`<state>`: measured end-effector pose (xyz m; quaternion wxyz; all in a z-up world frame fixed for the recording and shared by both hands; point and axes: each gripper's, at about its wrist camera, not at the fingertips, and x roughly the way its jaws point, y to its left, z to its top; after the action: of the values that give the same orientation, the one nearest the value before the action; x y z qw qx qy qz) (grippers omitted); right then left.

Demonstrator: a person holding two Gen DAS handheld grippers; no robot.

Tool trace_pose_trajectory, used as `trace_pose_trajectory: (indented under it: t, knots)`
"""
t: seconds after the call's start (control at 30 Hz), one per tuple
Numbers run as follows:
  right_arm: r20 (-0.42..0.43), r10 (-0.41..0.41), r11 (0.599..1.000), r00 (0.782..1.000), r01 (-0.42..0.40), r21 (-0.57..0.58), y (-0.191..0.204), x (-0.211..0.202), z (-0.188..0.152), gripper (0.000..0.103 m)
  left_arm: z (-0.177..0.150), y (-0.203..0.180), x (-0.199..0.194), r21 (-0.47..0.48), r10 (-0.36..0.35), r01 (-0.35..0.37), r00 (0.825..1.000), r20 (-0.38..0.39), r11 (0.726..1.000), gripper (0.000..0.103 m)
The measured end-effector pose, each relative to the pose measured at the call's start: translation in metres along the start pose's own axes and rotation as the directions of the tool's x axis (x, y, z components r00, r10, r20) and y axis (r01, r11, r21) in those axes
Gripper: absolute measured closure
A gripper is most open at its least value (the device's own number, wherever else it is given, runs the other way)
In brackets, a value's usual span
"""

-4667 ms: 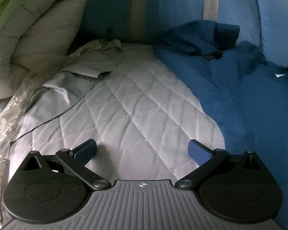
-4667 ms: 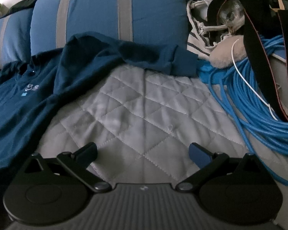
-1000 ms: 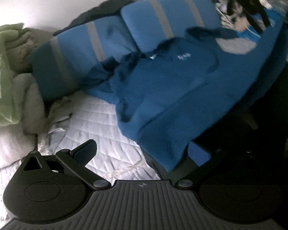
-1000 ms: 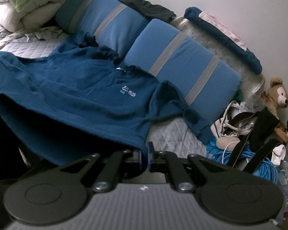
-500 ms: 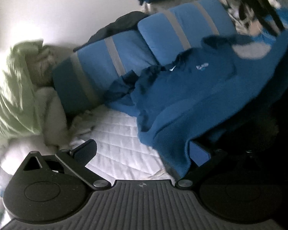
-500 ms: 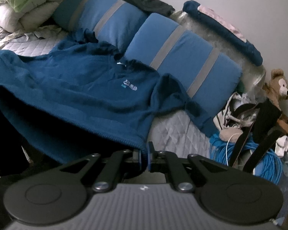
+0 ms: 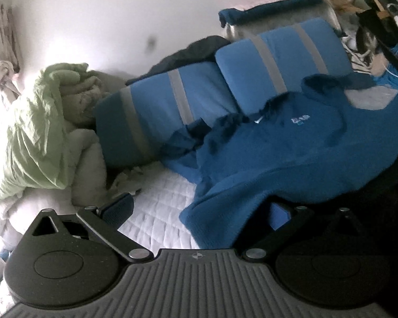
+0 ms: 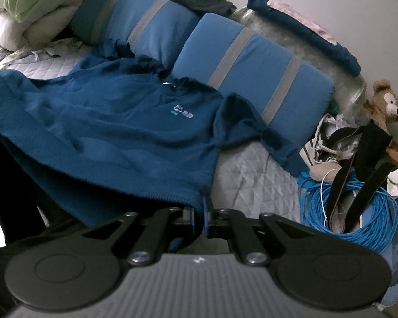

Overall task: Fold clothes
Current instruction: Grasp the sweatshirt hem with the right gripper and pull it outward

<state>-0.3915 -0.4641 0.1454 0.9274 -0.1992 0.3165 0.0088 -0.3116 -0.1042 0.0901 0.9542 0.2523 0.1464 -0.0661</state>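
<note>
A dark blue sweater [image 8: 114, 132] with a small chest logo lies spread front-up on the grey quilted bed [image 8: 252, 182], its collar toward the striped pillows. My right gripper [image 8: 199, 212] is shut on the sweater's hem corner. In the left wrist view the sweater [image 7: 291, 153] drapes over the right side, and its other hem corner hangs between the jaws of my left gripper [image 7: 199, 212], which stand wide open. One sleeve [image 8: 254, 129] lies folded toward the right pillow.
Two blue pillows with grey stripes [image 8: 225, 61] lean at the bed's head. A green and cream duvet pile [image 7: 39, 137] sits at the left. A coil of blue cable [image 8: 353, 212], black straps and a teddy bear [image 8: 384, 103] crowd the right side.
Both grippers have pulled back from the bed, the right one drawing the hem with it. The left view has swung so more wall and duvet show.
</note>
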Motion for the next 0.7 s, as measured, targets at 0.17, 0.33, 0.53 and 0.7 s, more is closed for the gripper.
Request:
trace_pose_trajectory:
  t: [0.17,0.33,0.53,0.7]
  knots:
    - [0.000,-0.045,0.999,0.999,0.045,0.030,-0.007,0.000,-0.003,0.092,-0.004,0.010,0.004,-0.026,0.144,-0.145,0.988,-0.052,0.989,0.000]
    - [-0.005,-0.073,0.997,0.997,0.073,0.032,-0.004,0.004,-0.010,0.092,-0.008,0.030,0.005,-0.123,0.168,-0.182,0.979,-0.112,0.976,0.000]
    - [-0.015,-0.084,0.996,0.996,0.084,0.009,0.007,0.010,-0.021,0.079,-0.002,0.032,0.001,-0.125,0.069,-0.079,0.994,-0.085,0.989,0.048]
    - [-0.017,-0.090,0.996,0.996,0.090,-0.010,0.007,0.012,-0.035,0.075,0.002,0.036,0.001,-0.079,-0.044,0.038,0.997,-0.070,0.996,0.084]
